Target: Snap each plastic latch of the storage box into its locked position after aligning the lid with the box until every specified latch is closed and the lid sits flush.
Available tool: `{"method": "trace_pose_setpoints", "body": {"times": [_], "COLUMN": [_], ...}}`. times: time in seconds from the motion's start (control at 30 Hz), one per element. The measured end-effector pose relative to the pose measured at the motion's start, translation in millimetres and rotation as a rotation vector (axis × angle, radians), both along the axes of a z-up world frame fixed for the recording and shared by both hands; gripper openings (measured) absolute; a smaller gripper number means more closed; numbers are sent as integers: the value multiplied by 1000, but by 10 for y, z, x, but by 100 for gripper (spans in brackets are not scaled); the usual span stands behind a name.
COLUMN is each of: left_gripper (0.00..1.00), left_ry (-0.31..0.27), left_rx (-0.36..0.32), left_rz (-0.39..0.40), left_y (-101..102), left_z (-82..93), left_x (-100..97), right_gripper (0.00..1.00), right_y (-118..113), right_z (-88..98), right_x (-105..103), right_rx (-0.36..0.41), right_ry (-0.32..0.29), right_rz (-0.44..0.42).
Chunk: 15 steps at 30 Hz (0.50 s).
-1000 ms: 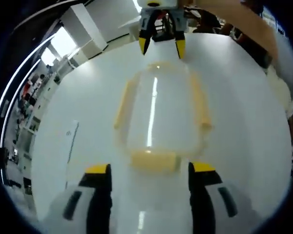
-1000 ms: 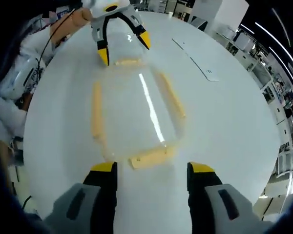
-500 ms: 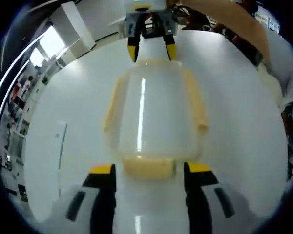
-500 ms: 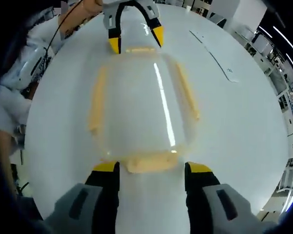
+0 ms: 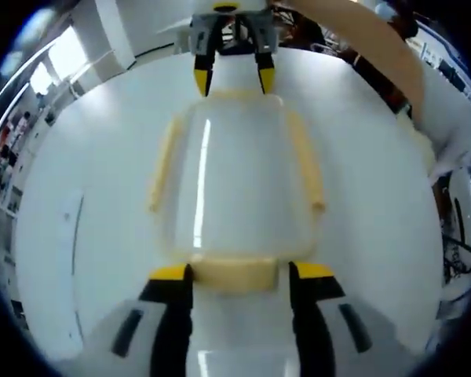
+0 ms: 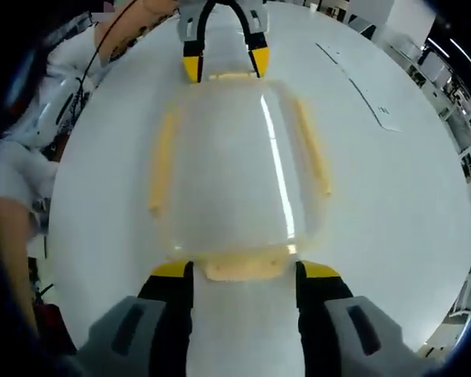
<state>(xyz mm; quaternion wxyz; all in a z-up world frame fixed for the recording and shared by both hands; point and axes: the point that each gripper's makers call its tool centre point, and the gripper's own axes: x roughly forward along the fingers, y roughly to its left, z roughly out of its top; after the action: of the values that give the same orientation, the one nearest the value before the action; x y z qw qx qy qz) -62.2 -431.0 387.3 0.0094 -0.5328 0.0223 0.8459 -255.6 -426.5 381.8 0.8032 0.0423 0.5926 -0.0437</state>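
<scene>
The clear storage box (image 5: 234, 184) sits on the white table (image 5: 86, 181), lid on, with pale yellow latches along its sides and ends. The left gripper (image 5: 237, 273) brackets one end latch (image 5: 235, 272), jaws spread to either side of it; the right gripper (image 6: 243, 270) does the same at the opposite end latch (image 6: 243, 269), jaws likewise apart. To do this well, keep each latch centred between the jaws and press both ends together — uneven force would likely tip the lid out of line.
</scene>
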Motion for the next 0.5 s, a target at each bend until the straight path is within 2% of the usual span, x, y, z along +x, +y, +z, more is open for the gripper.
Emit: {"method": "trace_pose_setpoints", "body": {"times": [0.1, 0.2, 0.23, 0.27, 0.5], "left_gripper": [48, 47, 46, 41, 40], "left_ry": [-7, -5, -4, -6, -5], "left_rx": [16, 18, 18, 6, 6], "left_rz": [4, 0, 0, -13, -14], "left_y": [6, 14, 14, 5, -7], "left_z": [-8, -4, -1, 9, 16], "left_x": [12, 23, 30, 48, 45], "right_gripper": [52, 47, 42, 41, 40], "right_y": [15, 44, 50, 81, 76], "right_z": [-1, 12, 18, 14, 7], "right_x": [34, 56, 55, 61, 63], "right_rx": [5, 8, 7, 24, 6], "right_ry": [44, 62, 61, 50, 29], "right_rz": [47, 62, 63, 48, 41]}}
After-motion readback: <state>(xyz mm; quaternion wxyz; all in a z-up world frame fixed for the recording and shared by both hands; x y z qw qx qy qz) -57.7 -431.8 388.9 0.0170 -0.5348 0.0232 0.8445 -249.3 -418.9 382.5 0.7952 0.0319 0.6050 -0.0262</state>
